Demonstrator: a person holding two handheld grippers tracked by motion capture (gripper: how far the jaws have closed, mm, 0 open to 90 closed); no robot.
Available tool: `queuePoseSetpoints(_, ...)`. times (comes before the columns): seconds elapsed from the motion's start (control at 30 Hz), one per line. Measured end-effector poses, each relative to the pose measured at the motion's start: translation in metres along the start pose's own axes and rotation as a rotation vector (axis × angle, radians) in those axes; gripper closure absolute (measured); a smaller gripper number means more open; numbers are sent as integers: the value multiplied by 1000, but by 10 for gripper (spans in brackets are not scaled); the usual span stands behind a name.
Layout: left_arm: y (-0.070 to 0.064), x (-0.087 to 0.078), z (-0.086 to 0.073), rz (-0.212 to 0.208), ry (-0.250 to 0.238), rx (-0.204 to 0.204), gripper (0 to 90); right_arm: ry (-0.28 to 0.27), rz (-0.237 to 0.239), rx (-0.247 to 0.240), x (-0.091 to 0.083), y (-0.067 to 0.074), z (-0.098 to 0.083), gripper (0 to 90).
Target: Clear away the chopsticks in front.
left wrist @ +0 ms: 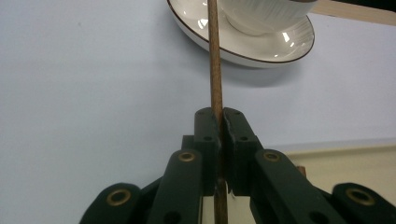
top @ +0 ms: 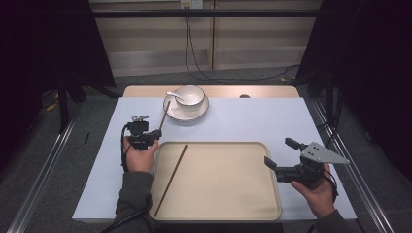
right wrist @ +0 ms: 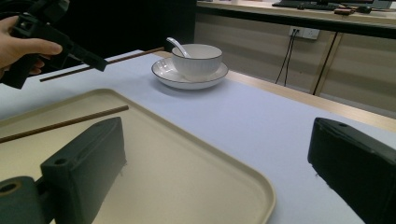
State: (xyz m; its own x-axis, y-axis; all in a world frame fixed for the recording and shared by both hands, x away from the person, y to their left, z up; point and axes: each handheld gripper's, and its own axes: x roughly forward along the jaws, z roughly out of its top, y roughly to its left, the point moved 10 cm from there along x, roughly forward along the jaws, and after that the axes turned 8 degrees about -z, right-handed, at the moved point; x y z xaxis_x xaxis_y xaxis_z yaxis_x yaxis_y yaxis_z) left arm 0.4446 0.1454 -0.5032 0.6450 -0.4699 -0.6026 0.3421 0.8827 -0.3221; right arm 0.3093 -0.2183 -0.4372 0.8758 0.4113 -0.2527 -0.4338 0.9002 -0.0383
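High view, from above the person's side of the surface (top: 243, 121): two hand-held grippers, two chopsticks, one tray, one bowl, one plate and one spoon. The left gripper (top: 156, 133) sits at the tray's far left corner with its fingers (left wrist: 208, 135) pressed together on one brown chopstick (top: 164, 116). That stick is pinched near its lower end and runs away from the hand toward the white plate (top: 175, 114), its far tip near the plate's left rim; whether it touches cannot be told from above. The left gripper view looks straight along the pinched chopstick, which rises between the two black fingers and crosses in front of the plate's dark-edged rim.

The second chopstick (top: 171, 178) lies flat inside the beige tray (top: 243, 204), slanting along the tray's left part from near the far edge down to the near left corner. The tray rests at the near middle of the pale blue surface.

The right gripper (top: 279, 154) is held at the tray's right edge, well apart from both sticks, with its fingers (right wrist: 88, 163) spread wide and nothing between them.

At the far side, the single white bowl (top: 189, 95) stands on the plate, and the one white spoon (top: 174, 95) leans in it, handle pointing left.
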Motion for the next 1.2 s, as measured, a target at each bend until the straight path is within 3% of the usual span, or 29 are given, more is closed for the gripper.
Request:
queuePoseSetpoints(0.13,-1,-10,-8,-5,-12,-36,850,-2,3,-9,0,1,0,40)
queuePoseSetpoints(0.37,-12,-22,-16,-13,-37,-32,850,-10,1,1,-1,2,2,37)
queuePoseSetpoints(0.47,-17,-26,-19,-28,-41,-35,850,-19,22,-8,-1,3,2,33)
queuePoseSetpoints(0.73,-22,-34,-36,-40,-23,-47,850,-19,28,-5,-1,5,3,27)
queuePoseSetpoints(0.87,-28,-38,-46,-42,-5,-26,850,-13,24,-8,0,5,2,26)
queuePoseSetpoints(1.2,-43,-54,-70,-99,17,-15,850,-8,24,-3,0,5,1,26)
